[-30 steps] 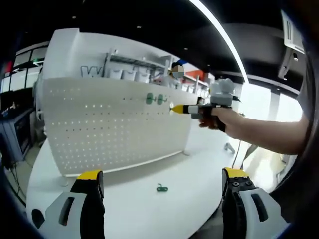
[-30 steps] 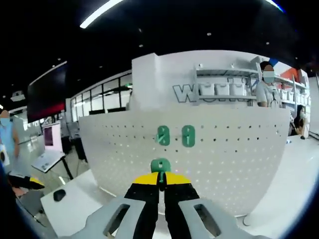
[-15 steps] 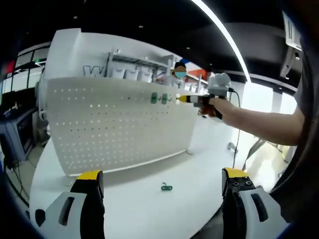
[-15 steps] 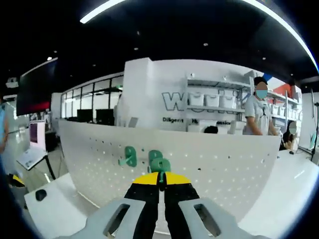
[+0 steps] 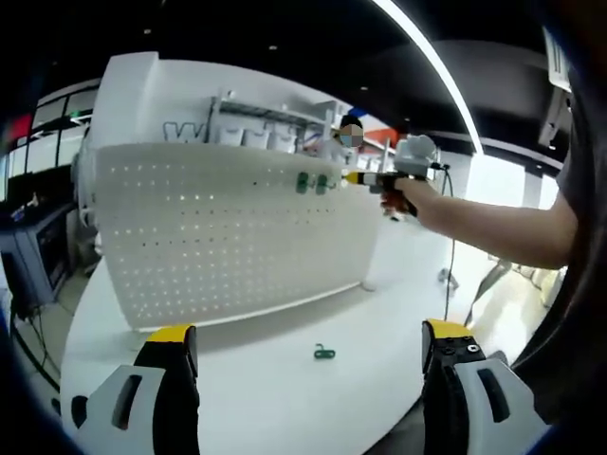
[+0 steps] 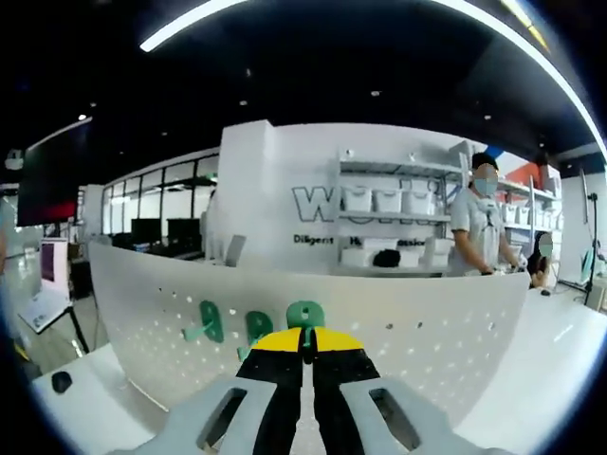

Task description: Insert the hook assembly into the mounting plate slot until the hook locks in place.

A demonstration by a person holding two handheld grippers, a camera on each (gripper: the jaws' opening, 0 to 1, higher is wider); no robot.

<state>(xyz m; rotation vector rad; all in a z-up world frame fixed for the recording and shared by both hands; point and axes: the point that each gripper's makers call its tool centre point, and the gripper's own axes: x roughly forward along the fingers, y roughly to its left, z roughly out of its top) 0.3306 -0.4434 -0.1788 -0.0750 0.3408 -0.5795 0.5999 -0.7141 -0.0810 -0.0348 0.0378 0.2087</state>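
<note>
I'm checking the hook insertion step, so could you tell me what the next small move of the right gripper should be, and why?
Probably ease the right gripper forward to seat its green hook in the perforated plate. Its jaws are shut on the hook at the plate's top rows, beside two hooks already mounted. In the left gripper view it is level with those hooks, and another hook lies on the table.

Handheld two-jaw grippers, grey and black with yellow tips

The left gripper (image 5: 308,365) has pale grey jaws with dark slots, black inner faces and yellow caps. The right gripper (image 6: 305,355) has the same grey slotted shells, black jaw faces and a yellow band at its tips; seen beside the pegboard (image 5: 228,227), it carries a pale grey housing on a dark body. The person's forearm (image 5: 493,227) is bare below a dark sleeve.
</note>
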